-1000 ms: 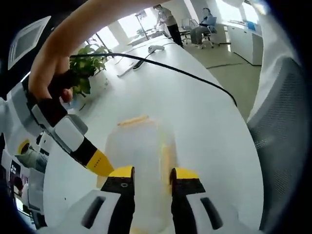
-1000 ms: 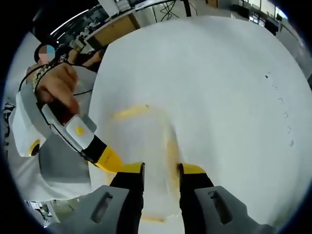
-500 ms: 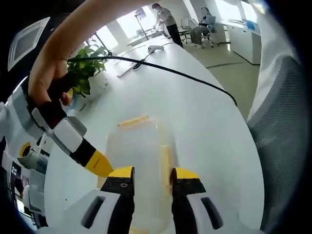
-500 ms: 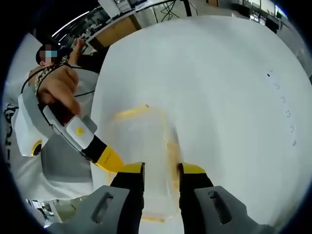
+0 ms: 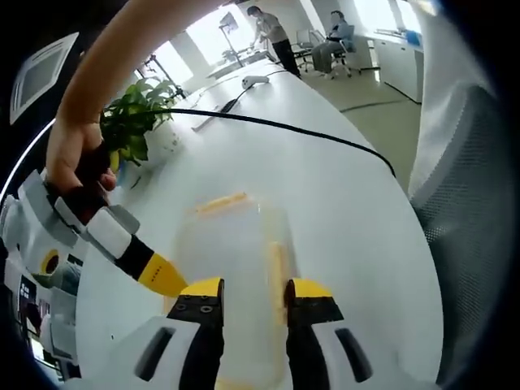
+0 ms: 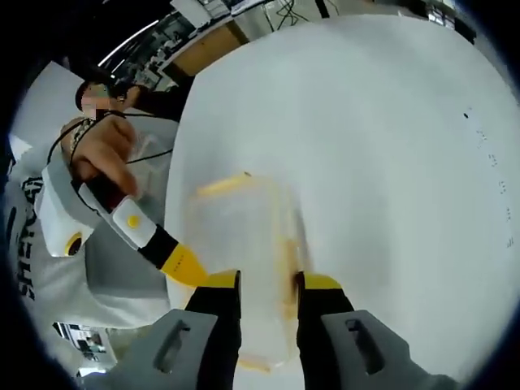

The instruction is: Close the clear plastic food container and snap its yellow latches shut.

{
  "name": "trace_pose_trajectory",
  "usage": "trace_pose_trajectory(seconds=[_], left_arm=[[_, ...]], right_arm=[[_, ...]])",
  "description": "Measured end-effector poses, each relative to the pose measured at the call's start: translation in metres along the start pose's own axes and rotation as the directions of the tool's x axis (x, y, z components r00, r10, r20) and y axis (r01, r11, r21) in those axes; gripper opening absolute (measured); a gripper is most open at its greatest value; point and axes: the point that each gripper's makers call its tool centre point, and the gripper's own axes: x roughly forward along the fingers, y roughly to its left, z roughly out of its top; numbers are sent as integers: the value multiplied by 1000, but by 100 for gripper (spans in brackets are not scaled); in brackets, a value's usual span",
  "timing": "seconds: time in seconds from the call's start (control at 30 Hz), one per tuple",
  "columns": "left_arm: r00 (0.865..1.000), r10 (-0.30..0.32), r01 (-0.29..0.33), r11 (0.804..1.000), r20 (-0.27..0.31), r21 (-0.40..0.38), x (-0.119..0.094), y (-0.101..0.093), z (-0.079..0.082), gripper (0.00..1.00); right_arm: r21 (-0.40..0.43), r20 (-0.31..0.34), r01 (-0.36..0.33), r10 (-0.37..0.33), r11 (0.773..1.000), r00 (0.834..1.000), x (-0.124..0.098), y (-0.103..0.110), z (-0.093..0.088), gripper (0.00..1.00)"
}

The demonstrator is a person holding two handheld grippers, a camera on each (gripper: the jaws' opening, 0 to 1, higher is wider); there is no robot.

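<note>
Overall, no legible brand or label on the container (image 5: 236, 276); some dark lettering on a white sleeve in right gripper view, unreadable. Container is clear, frosted-looking plastic, rounded-rectangular, w/ yellow latches (image 5: 221, 201) on its far and side edges, sitting on the smooth white worktop (image 5: 325, 187). Left tool (image 5: 253, 292) has matte black jaws w/ yellow tips, set slightly apart, astride the container's near edge. Right tool (image 6: 257, 284) likewise, jaws parted, at the container (image 6: 244, 244). Black cable (image 5: 284, 130) and leafy plant (image 5: 134, 122) lie beyond.
</note>
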Motion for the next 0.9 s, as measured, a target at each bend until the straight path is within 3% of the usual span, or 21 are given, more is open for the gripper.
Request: trace_pose_trajectory(seconds=[0.07, 0.1, 0.13, 0.3, 0.67, 0.7, 0.77, 0.9], left_arm=[[1000, -1, 1, 1000, 1, 5, 1, -1, 1, 23], [1000, -1, 1, 1000, 2, 4, 0, -2, 1, 23], [1000, -6, 6, 1000, 8, 0, 2, -3, 1, 23], [1000, -4, 4, 1000, 16, 1, 3, -5, 3, 24], [1000, 14, -13, 1000, 23, -23, 1, -5, 4, 25], [998, 22, -16, 995, 56, -102, 1, -4, 7, 25], [998, 9, 2, 986, 69, -168, 0, -3, 8, 24], [998, -5, 16, 988, 69, -155, -1, -2, 8, 24]], right_arm=[[-24, 0, -9, 9, 1000, 1000, 1, 3, 0, 21], [37, -48, -44, 46, 998, 998, 2, 11, -12, 20], [-1, -4, -27, 27, 1000, 1000, 7, 3, -2, 20], [2, 1, -48, 48, 999, 999, 10, 5, -2, 21], [-33, 19, 22, -21, 999, 1000, 5, 7, 1, 23], [-44, 27, 32, -31, 999, 999, 4, 7, 2, 23], [-48, 35, 52, -51, 997, 998, 3, 7, 3, 23], [-96, 61, 94, -88, 991, 994, 1, 8, 4, 23]])
